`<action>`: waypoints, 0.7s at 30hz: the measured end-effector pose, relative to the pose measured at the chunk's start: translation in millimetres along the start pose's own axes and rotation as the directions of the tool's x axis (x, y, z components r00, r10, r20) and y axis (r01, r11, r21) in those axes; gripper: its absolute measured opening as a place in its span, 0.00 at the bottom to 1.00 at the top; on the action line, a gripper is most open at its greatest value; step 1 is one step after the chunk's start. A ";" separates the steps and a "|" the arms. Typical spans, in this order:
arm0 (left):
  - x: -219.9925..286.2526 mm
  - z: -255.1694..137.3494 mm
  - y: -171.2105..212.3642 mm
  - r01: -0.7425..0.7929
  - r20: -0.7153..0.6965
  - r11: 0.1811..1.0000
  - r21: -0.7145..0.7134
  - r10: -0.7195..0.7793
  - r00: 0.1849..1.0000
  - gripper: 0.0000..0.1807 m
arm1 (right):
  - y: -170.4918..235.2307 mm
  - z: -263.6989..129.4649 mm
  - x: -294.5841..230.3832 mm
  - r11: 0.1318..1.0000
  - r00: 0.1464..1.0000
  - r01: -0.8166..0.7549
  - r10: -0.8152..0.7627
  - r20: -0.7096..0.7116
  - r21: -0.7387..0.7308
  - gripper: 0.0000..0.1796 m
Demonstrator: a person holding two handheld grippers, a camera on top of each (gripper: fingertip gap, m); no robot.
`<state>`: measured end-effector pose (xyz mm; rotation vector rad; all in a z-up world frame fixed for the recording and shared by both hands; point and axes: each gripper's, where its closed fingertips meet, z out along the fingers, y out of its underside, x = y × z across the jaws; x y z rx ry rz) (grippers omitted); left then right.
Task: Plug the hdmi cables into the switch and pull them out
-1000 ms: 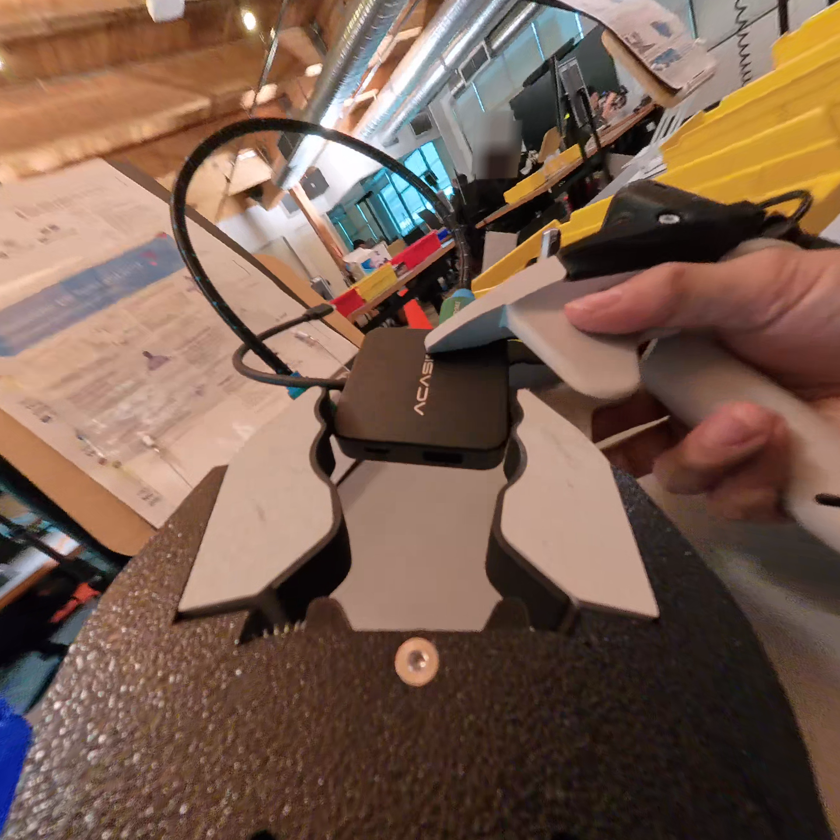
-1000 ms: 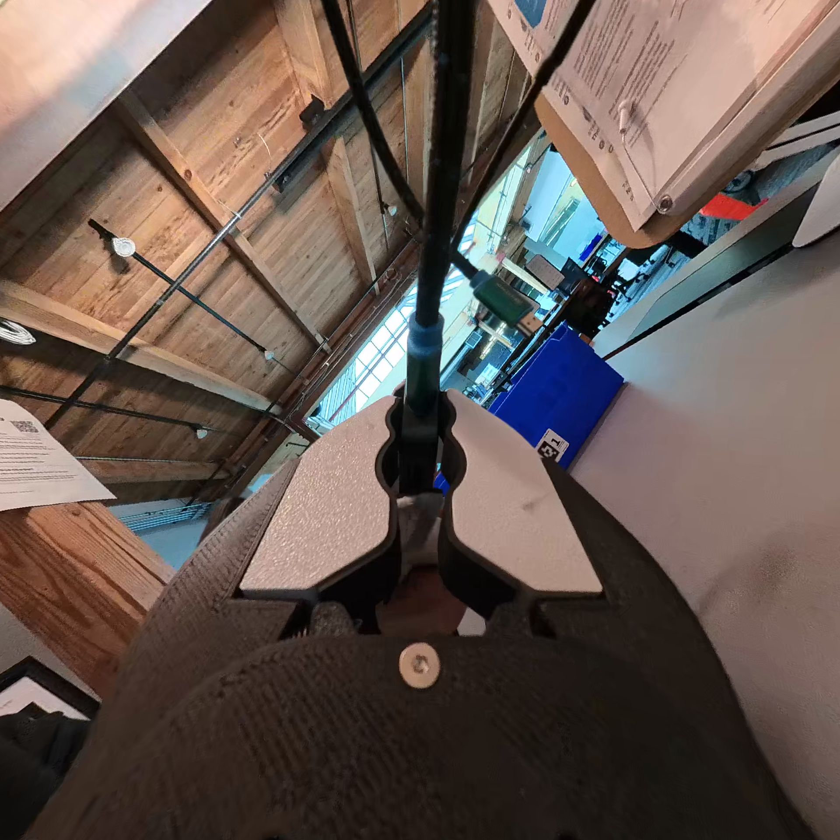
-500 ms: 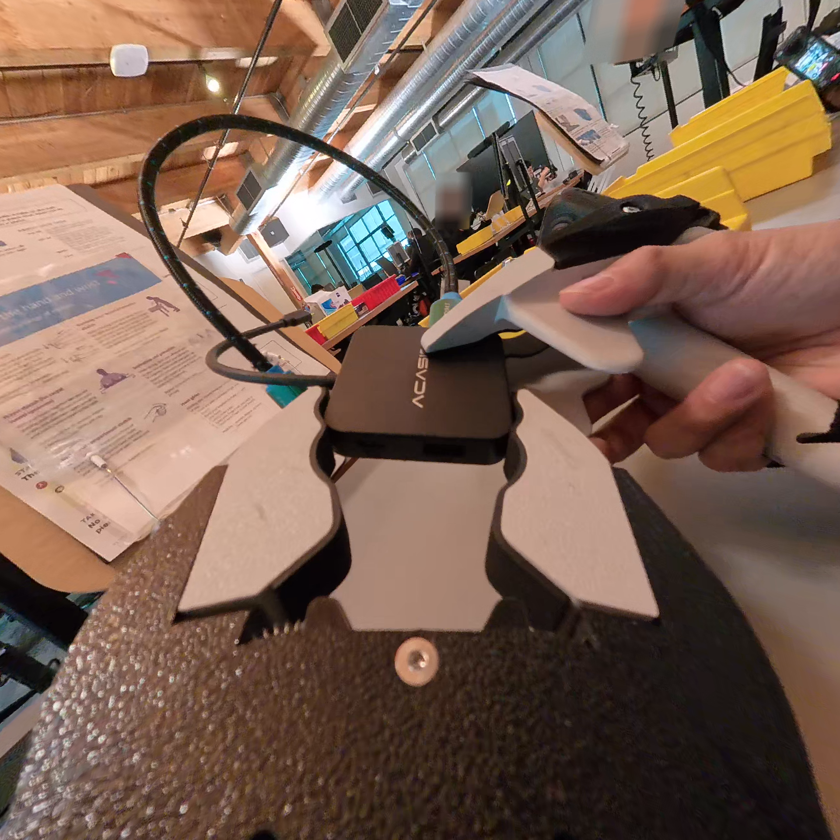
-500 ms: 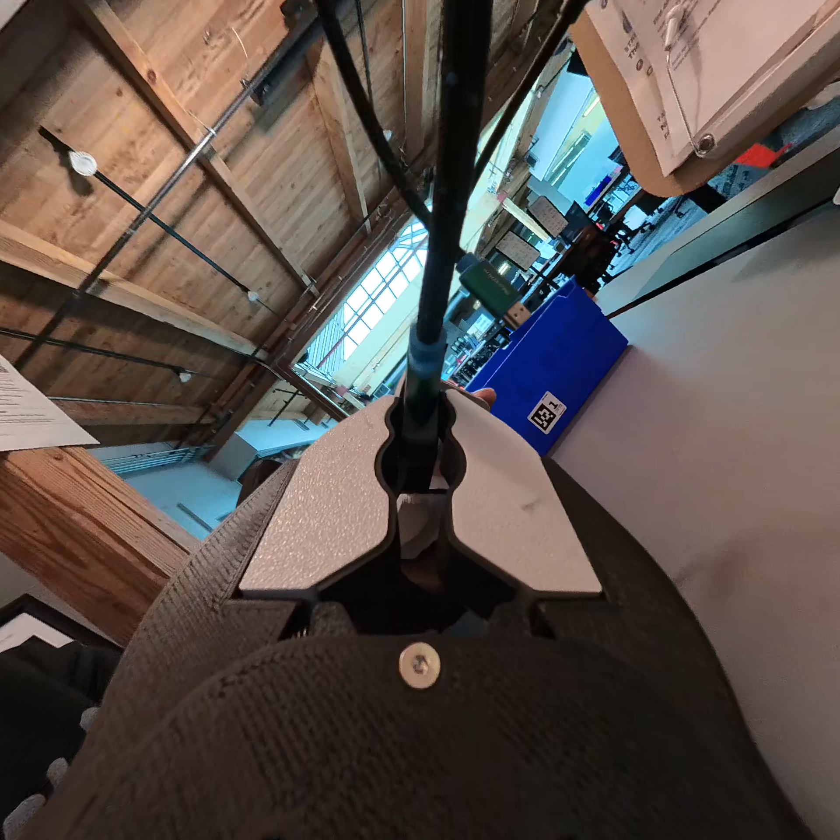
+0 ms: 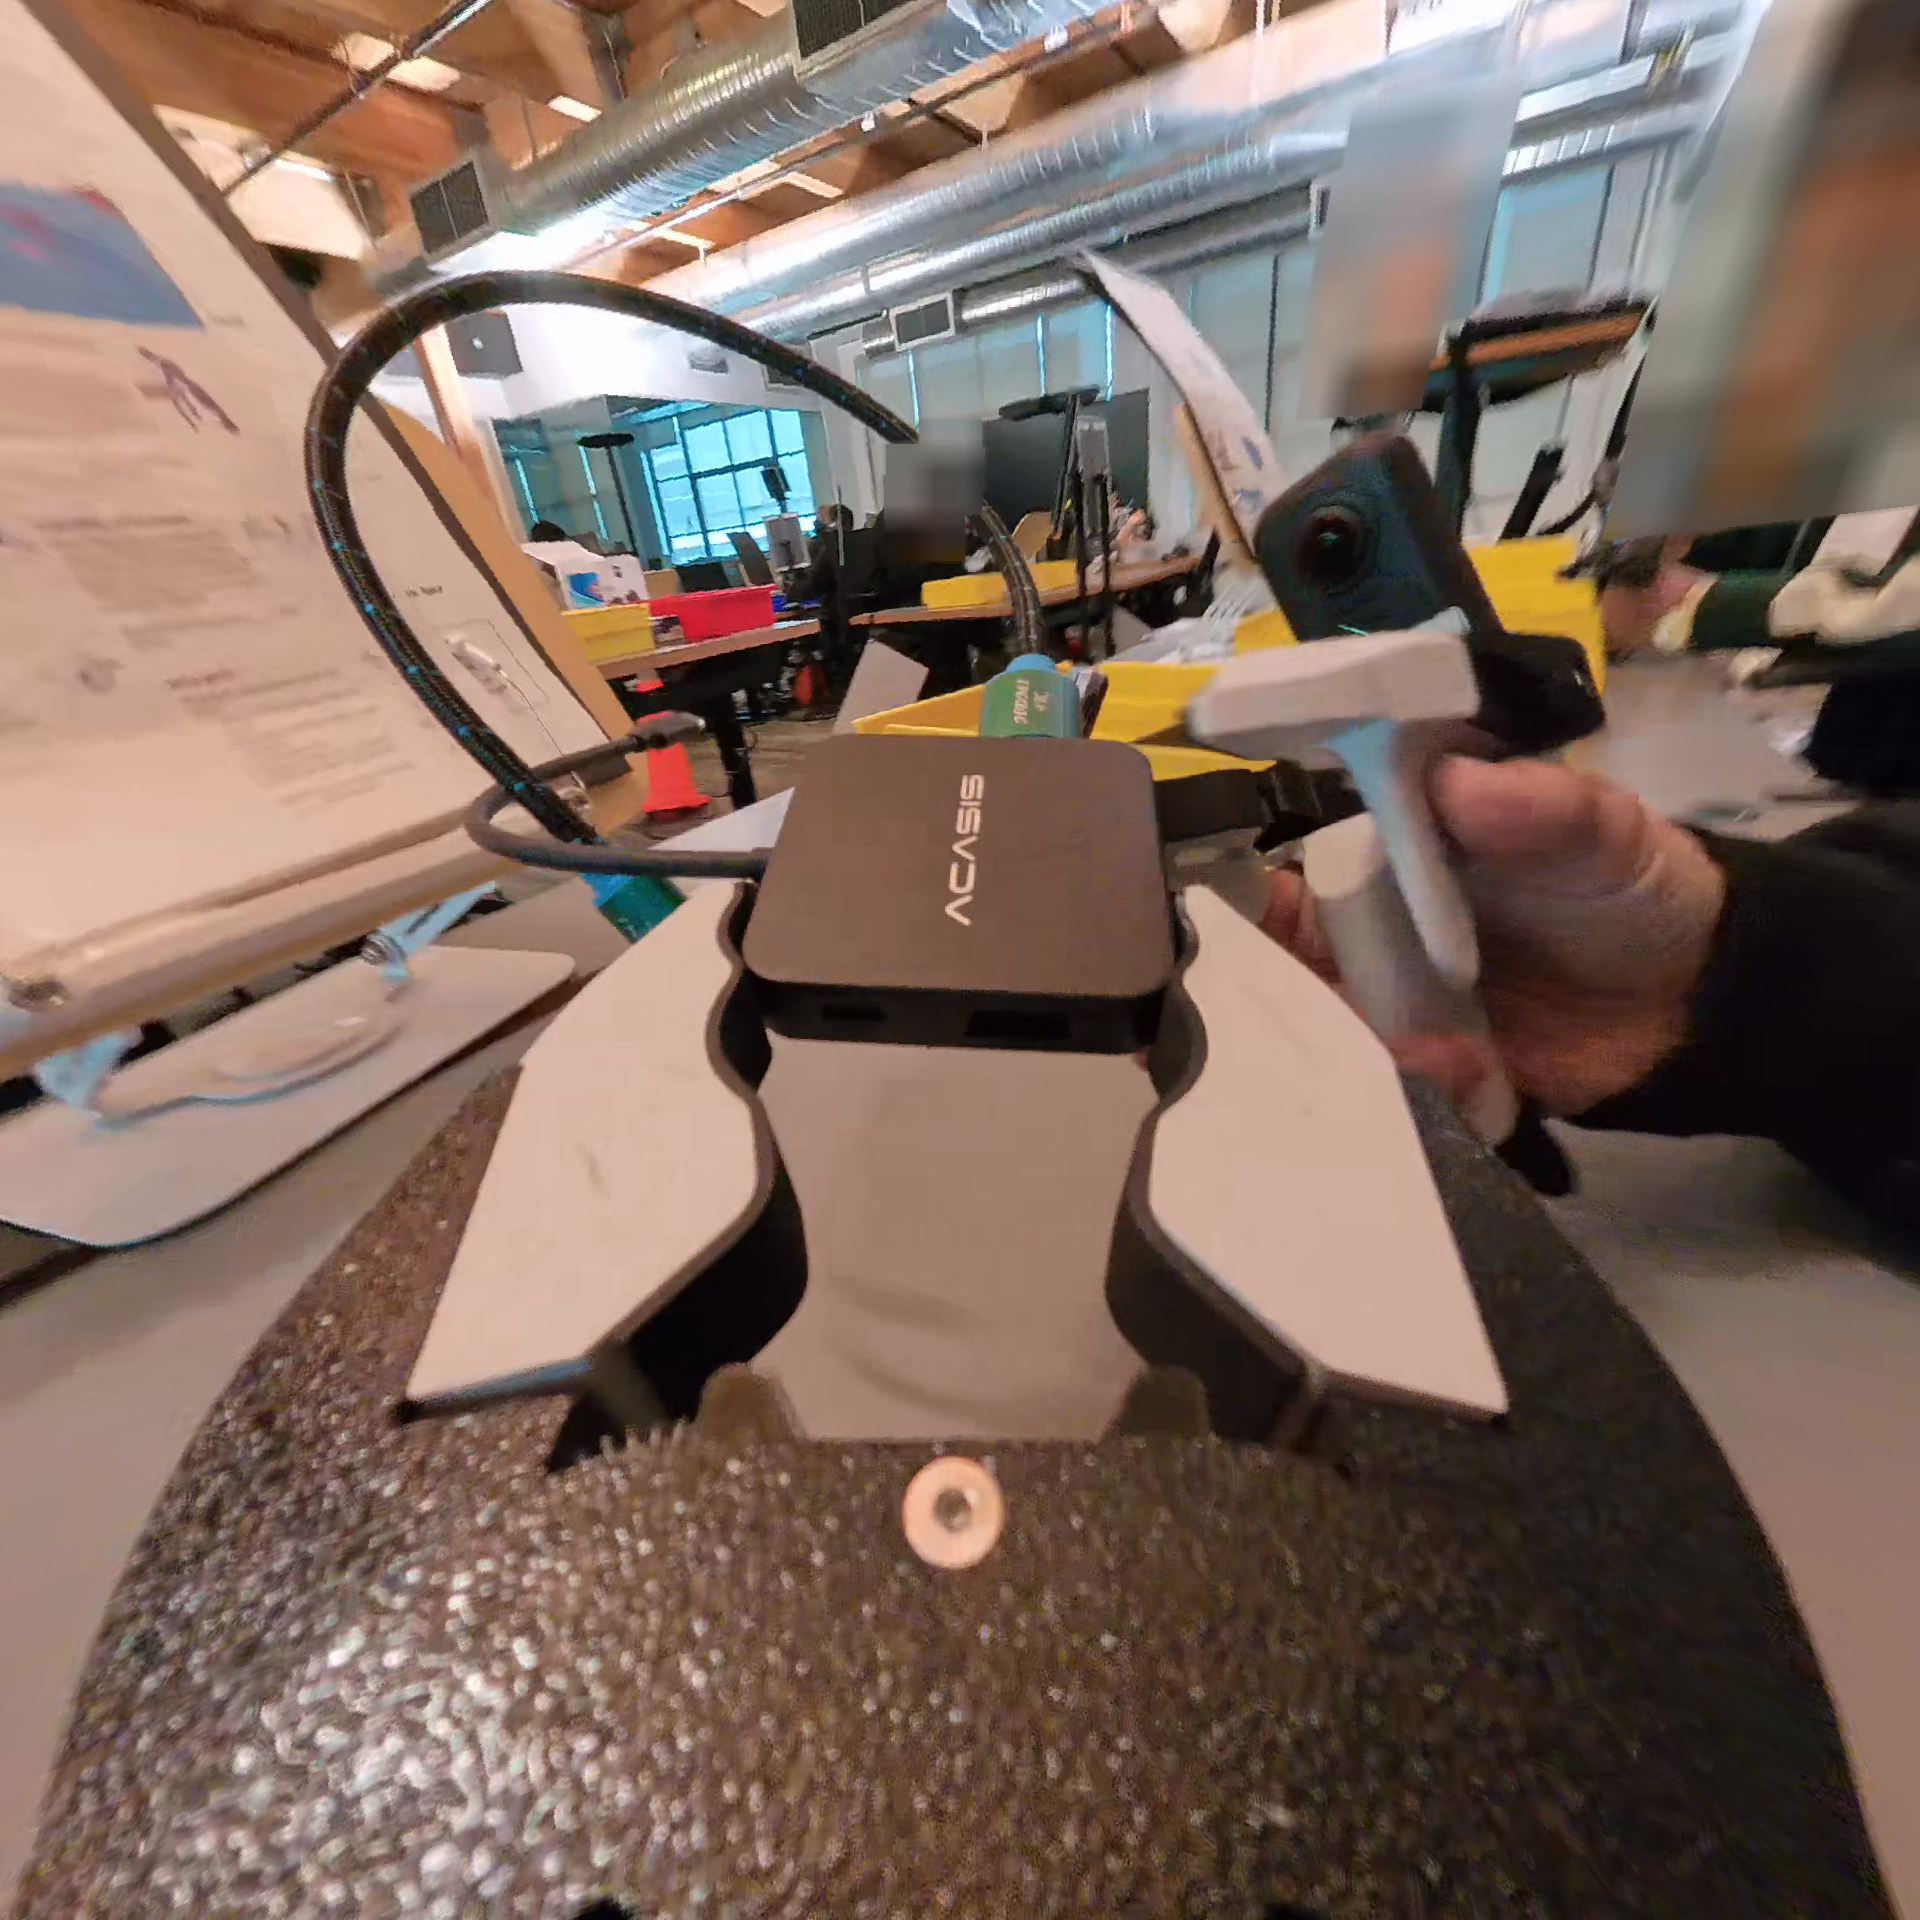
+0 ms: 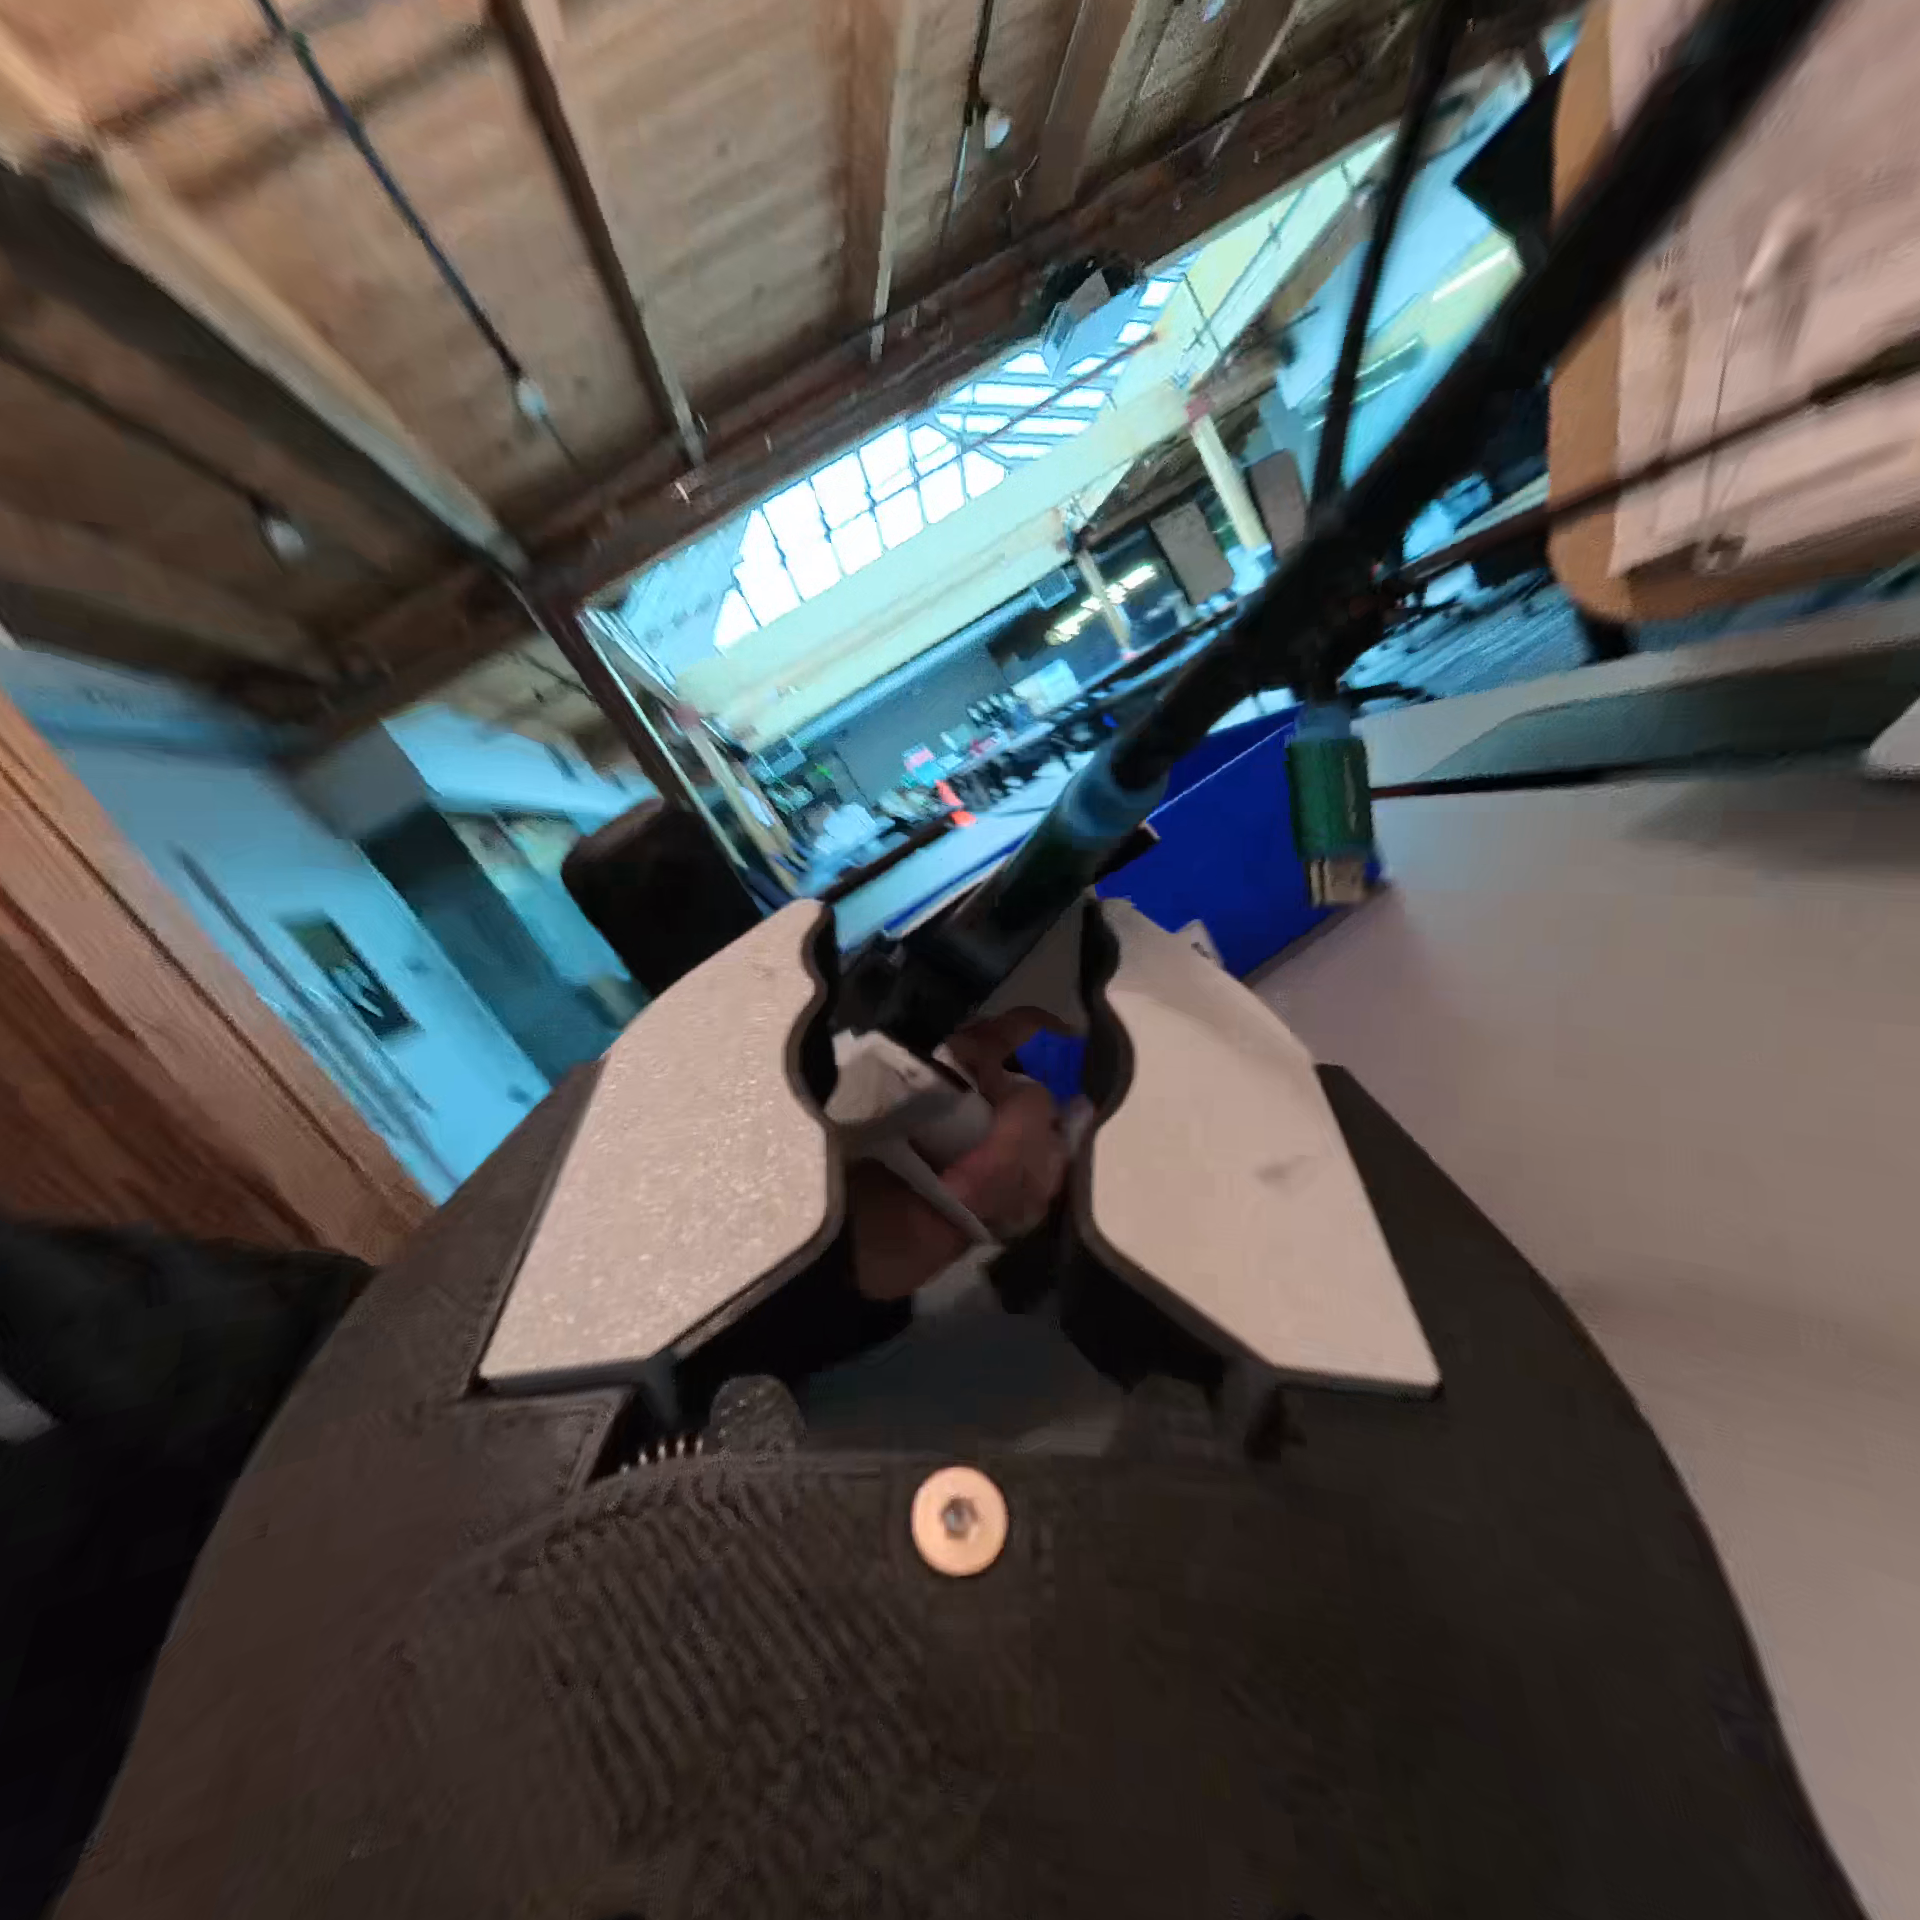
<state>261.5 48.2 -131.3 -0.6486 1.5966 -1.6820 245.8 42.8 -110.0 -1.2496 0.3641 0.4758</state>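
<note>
- Centrally, the left gripper (image 5: 961, 935) clamps the black switch (image 5: 961, 862).
- Meanwhile, mid-frame, the right gripper (image 6: 956, 945) stands apart around the braided cable's plug (image 6: 1091, 821).

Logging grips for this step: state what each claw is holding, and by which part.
Left claw clamps the black switch by its two side edges, near end. Right claw is open around the HDMI plug, holding nothing.
</note>
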 end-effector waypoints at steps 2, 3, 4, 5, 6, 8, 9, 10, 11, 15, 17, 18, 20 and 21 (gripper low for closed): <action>-5.2 -7.1 -3.0 0.106 -0.019 0.993 0.042 -0.106 0.994 0.40 | 0.5 -3.0 2.2 0.984 0.983 0.172 -0.174 -0.057 -0.046 0.35; -8.0 -10.9 -5.2 0.154 -0.033 0.986 0.067 -0.152 0.988 0.40 | 1.2 -5.7 5.5 0.963 0.962 0.252 -0.260 -0.085 -0.091 0.40; -11.2 -14.6 -7.2 0.196 -0.046 0.976 0.091 -0.193 0.980 0.40 | 2.5 -9.4 9.0 0.938 0.938 0.313 -0.330 -0.104 -0.151 0.43; -14.1 -17.8 -8.7 0.229 -0.059 0.967 0.111 -0.223 0.973 0.40 | 3.4 -13.9 9.8 0.910 0.917 0.359 -0.385 -0.102 -0.207 0.47; -15.7 -20.5 -9.5 0.246 -0.075 0.961 0.123 -0.238 0.968 0.40 | 1.7 -19.9 9.5 0.885 0.896 0.396 -0.431 -0.110 -0.244 0.48; -15.7 -23.2 -7.7 0.218 -0.082 0.969 0.117 -0.210 0.974 0.40 | -11.6 -30.0 -6.9 0.816 0.822 0.522 -0.559 -0.109 -0.248 0.44; -13.1 -23.1 -6.6 0.191 -0.090 0.976 0.105 -0.182 0.979 0.40 | -16.2 -33.3 -19.2 0.751 0.764 0.599 -0.640 -0.082 -0.278 0.41; -8.8 -22.2 -6.4 0.173 -0.109 0.980 0.095 -0.163 0.981 0.40 | -19.2 -35.5 -25.6 0.667 0.694 0.659 -0.717 -0.062 -0.348 0.41; -4.0 -20.8 -6.7 0.160 -0.127 0.983 0.088 -0.148 0.981 0.40 | -17.1 -37.4 -29.3 0.567 0.631 0.694 -0.776 -0.004 -0.444 0.40; 14.4 -11.6 0.4 0.038 -0.160 0.999 0.020 -0.035 0.987 0.40 | -12.9 -42.9 -30.3 0.203 0.477 0.711 -0.843 0.249 -0.673 0.35; 22.3 -9.3 3.8 -0.035 -0.176 0.999 -0.008 0.033 0.984 0.40 | -13.7 -39.8 -30.6 0.130 0.461 0.708 -0.830 0.314 -0.694 0.35; 26.0 -9.0 3.6 -0.058 -0.186 0.998 -0.009 0.056 0.981 0.40 | -11.1 -39.2 -31.0 0.097 0.458 0.711 -0.815 0.354 -0.696 0.34; 32.5 -8.9 2.0 -0.098 -0.203 0.995 0.002 0.096 0.974 0.40 | 0.4 -46.8 -20.5 0.003 0.480 0.676 -0.760 0.437 -0.737 0.36; 35.4 -8.8 1.6 -0.118 -0.212 0.993 0.005 0.116 0.970 0.40 | 4.7 -50.9 -13.1 -0.036 0.495 0.655 -0.734 0.465 -0.755 0.35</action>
